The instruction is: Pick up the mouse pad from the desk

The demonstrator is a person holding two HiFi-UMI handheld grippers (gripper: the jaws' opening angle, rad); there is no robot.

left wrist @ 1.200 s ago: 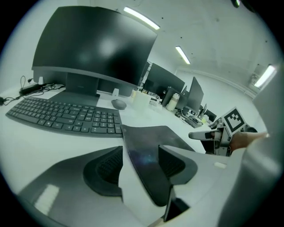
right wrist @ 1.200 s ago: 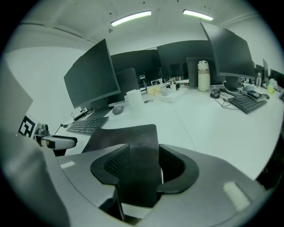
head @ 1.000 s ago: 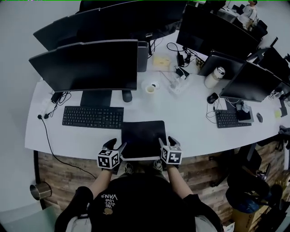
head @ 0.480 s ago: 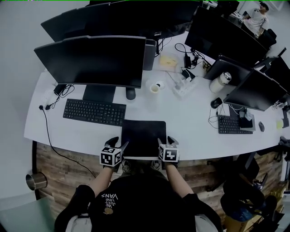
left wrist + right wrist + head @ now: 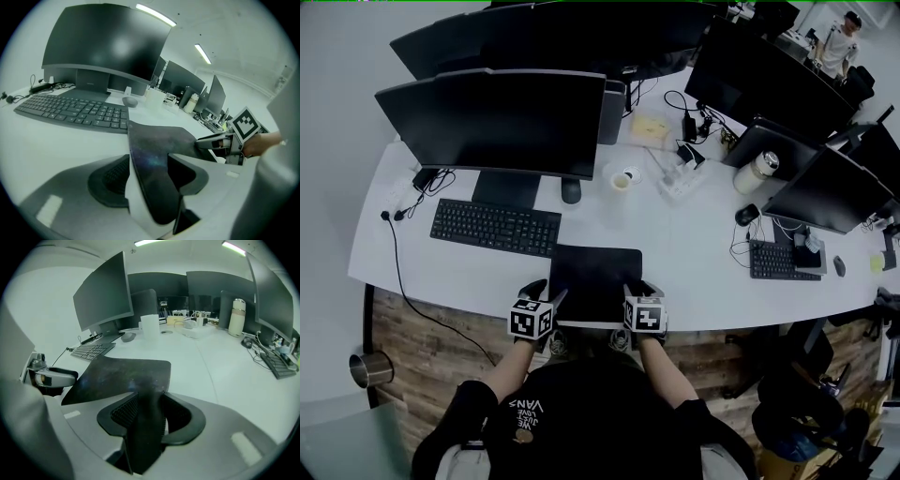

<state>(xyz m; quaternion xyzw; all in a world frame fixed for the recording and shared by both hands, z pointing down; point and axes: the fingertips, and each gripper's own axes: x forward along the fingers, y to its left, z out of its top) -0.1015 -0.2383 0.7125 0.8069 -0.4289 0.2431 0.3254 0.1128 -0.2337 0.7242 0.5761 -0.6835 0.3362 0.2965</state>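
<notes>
The black mouse pad [image 5: 595, 272] lies at the desk's front edge, between both grippers. My left gripper [image 5: 546, 293] is at its near left corner. In the left gripper view the pad [image 5: 157, 140] bends up and runs between the jaws of this gripper [image 5: 150, 176], which are pressed on it. My right gripper [image 5: 638, 290] is at the near right corner. Its jaws [image 5: 147, 416] are closing, with the pad's corner [image 5: 124, 373] between them and a little slack still showing. Each gripper shows in the other's view: the right gripper [image 5: 220, 142] and the left gripper [image 5: 51, 377].
A keyboard [image 5: 494, 228] lies just beyond the pad's left side, under a large monitor [image 5: 492, 122]. A mouse [image 5: 570, 192] and a cup [image 5: 621, 180] sit farther back. To the right are a bottle [image 5: 752, 172], more monitors and a second keyboard [image 5: 783, 260]. The desk edge [image 5: 450, 302] runs under the grippers.
The right gripper has rolled a little and edged inward over the pad's near right corner. The left gripper has stayed at the near left corner.
</notes>
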